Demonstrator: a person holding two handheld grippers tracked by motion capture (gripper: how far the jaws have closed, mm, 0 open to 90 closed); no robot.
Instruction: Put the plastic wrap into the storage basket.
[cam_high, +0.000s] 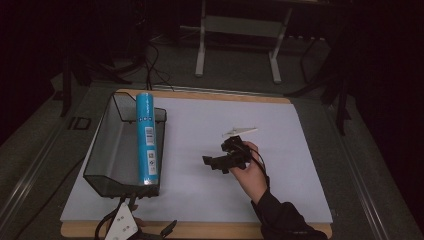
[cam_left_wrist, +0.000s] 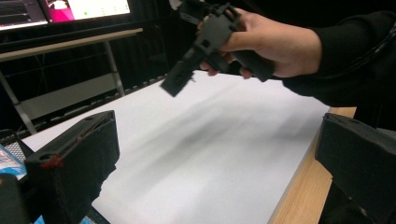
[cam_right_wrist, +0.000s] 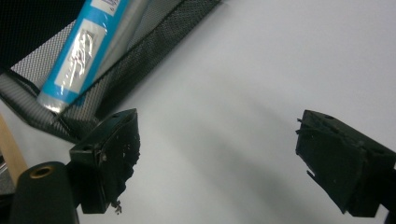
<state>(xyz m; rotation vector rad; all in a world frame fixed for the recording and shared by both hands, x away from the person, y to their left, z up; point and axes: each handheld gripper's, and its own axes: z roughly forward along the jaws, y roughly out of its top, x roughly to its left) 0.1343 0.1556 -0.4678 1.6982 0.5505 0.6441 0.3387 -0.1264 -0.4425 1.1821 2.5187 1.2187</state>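
A long blue tube (cam_high: 146, 140) with white labels lies lengthwise in a black wire-mesh basket (cam_high: 100, 145) at the left of the white table mat (cam_high: 210, 195). A hand holds my right gripper (cam_high: 212, 164) just above the middle of the mat, pointing left toward the basket. In the right gripper view its jaws stand open (cam_right_wrist: 217, 140) over bare mat, with the blue tube (cam_right_wrist: 79, 56) and the basket's mesh (cam_right_wrist: 140, 56) ahead. My left gripper (cam_high: 150, 216) rests at the front edge below the basket. Its jaws are open (cam_left_wrist: 215, 135) and hold nothing.
A small white pointed piece (cam_high: 240, 131) lies on the mat just beyond the right hand. The left gripper view shows the right gripper (cam_left_wrist: 180, 81) in the hand, a wooden table edge (cam_left_wrist: 303, 196) and lit screens at the back. A metal stand (cam_high: 237, 30) is behind the table.
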